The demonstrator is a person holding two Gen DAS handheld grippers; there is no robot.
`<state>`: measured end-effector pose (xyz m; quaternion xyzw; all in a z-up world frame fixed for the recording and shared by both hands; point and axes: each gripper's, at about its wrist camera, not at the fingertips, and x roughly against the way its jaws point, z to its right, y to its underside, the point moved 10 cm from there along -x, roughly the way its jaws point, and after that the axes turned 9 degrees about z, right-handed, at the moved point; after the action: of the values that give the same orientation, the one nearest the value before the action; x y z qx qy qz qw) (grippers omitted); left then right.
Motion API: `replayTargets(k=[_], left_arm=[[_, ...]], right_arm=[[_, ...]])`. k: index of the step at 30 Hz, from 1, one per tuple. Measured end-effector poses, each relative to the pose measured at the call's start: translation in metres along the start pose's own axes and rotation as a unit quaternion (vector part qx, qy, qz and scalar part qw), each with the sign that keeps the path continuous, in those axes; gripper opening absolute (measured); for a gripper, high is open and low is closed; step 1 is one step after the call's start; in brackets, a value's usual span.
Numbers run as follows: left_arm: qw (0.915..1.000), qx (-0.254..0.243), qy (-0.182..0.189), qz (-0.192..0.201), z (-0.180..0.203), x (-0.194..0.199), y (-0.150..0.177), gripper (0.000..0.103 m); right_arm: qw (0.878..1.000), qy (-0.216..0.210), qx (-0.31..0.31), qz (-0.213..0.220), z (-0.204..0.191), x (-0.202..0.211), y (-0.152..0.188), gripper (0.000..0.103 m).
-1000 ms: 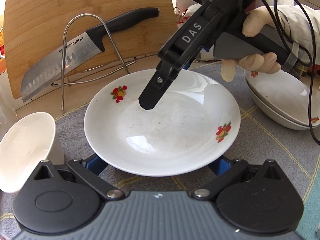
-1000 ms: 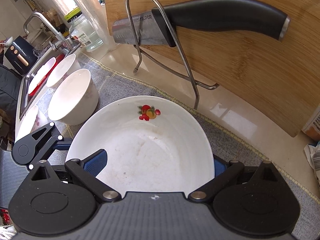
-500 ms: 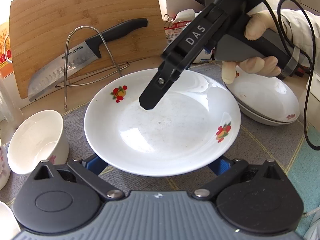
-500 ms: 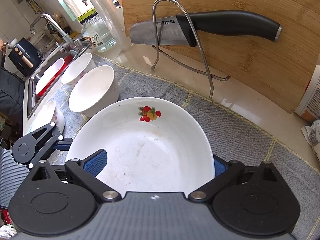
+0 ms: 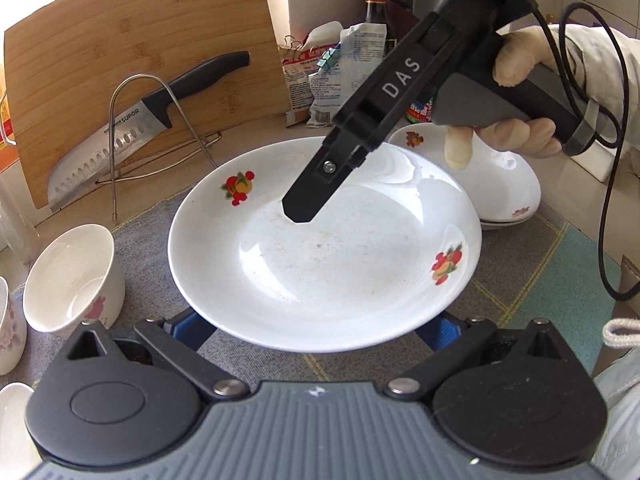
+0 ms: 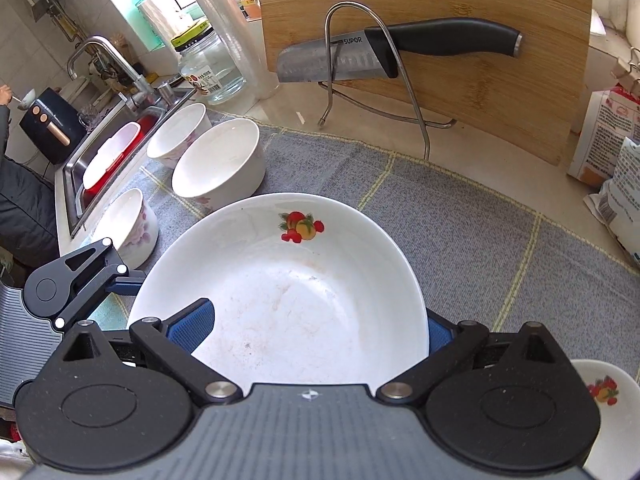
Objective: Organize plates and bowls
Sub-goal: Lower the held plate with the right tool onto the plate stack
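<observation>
Plate (image 5: 332,256): white, fruit motifs on the rim, faint smears in the well; held above the grey mat (image 6: 460,232), a gripper on each of two sides.
Left gripper (image 5: 316,330): jaws set at the plate's near edge, blue pads just visible under the rim on either side; whether they press the plate cannot be told.
Right gripper (image 6: 316,330): one blue pad (image 6: 192,326) lies inside the plate, the other shows beyond the rim at right; jaws pinching the plate's edge. In the left view its upper finger (image 5: 316,196) reaches over the far rim into the well.
Hand (image 5: 516,108): gloved, wrapped round the right gripper's handle.
Stacked plates (image 5: 492,188): same fruit pattern, on the surface just behind and right of the held plate.
Bowls (image 6: 218,164): three white ones, grouped on the mat's left end beside the sink (image 6: 100,160).
Knife (image 6: 384,50): in a wire stand (image 6: 408,92), in front of the upright board (image 6: 500,92).
Packets (image 5: 320,76): against the wall, right of the board.
</observation>
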<state>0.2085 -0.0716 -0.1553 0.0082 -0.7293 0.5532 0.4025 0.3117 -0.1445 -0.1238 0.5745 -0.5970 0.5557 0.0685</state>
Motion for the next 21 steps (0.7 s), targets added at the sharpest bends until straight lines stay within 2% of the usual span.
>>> replayTargets(k=[10, 21], left_arm=[[0.999, -0.022, 0.04, 0.001, 0.033, 0.015, -0.009, 0.102], [0.9951, -0.057, 0.079, 0.017, 0.062, 0.009, -0.034, 0.102]], right_arm=[[0.999, 0.026, -0.023, 0.021, 0.001, 0.039, 0.021, 0.103], [0.995, 0.068, -0.045, 0.057, 0.019, 0.086, 0.033, 0.103]])
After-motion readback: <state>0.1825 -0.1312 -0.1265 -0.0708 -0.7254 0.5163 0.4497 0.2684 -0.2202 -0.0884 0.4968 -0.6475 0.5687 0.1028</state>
